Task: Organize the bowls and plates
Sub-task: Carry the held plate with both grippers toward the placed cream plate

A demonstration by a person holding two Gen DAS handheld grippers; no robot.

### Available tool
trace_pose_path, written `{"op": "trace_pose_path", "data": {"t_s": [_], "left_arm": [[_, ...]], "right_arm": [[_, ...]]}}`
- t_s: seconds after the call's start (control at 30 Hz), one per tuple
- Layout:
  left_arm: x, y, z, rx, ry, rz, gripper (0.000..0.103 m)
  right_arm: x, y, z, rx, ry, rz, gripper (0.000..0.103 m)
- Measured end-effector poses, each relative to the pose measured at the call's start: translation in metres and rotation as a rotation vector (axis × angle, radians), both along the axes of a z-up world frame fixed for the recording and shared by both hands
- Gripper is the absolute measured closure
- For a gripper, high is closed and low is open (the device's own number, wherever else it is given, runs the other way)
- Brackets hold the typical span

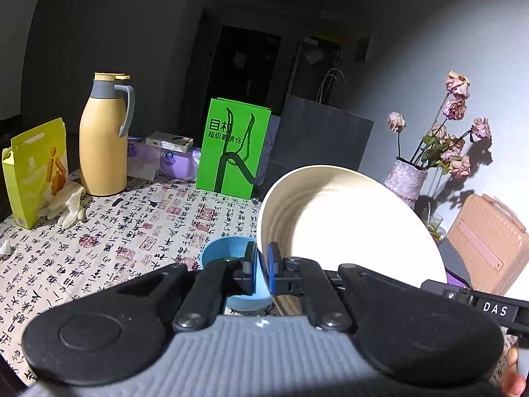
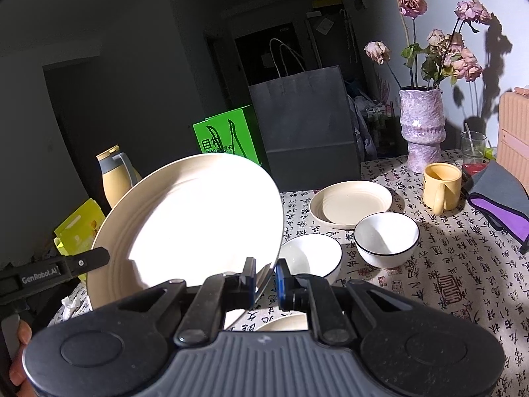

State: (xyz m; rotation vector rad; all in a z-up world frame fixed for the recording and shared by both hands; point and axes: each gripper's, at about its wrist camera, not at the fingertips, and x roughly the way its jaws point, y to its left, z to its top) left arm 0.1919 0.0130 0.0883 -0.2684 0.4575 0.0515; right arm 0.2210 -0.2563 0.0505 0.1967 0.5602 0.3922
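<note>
Grippers left and right both clamped on 1 tilted cream plate; 2 white bowls beside.

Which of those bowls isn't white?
The blue bowl, seen just beyond the left gripper. The two bowls in the right view are white with dark rims.

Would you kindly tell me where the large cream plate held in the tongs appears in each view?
Left wrist: large cream plate right of centre, tilted, its edge in the left tongs.
Right wrist: plate left of centre, in the right tongs.
Shared landmark: green bag.
</note>
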Motion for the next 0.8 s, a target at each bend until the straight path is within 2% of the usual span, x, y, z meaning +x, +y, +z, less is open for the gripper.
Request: {"op": "trace_pose_path", "data": {"t_s": [0.33, 0.8], "left_arm": [[-0.006, -0.013, -0.009, 0.018, 0.012, -0.029, 0.096], [-0.014, -0.039, -0.032, 0.066, 0.025, -0.087, 0.095]], "right_arm": [[-0.015, -0.009, -0.008, -0.023, -0.006, -0.020, 0.091], [-0.024, -0.038, -0.037, 0.003, 0.018, -0.048, 0.091]]}}
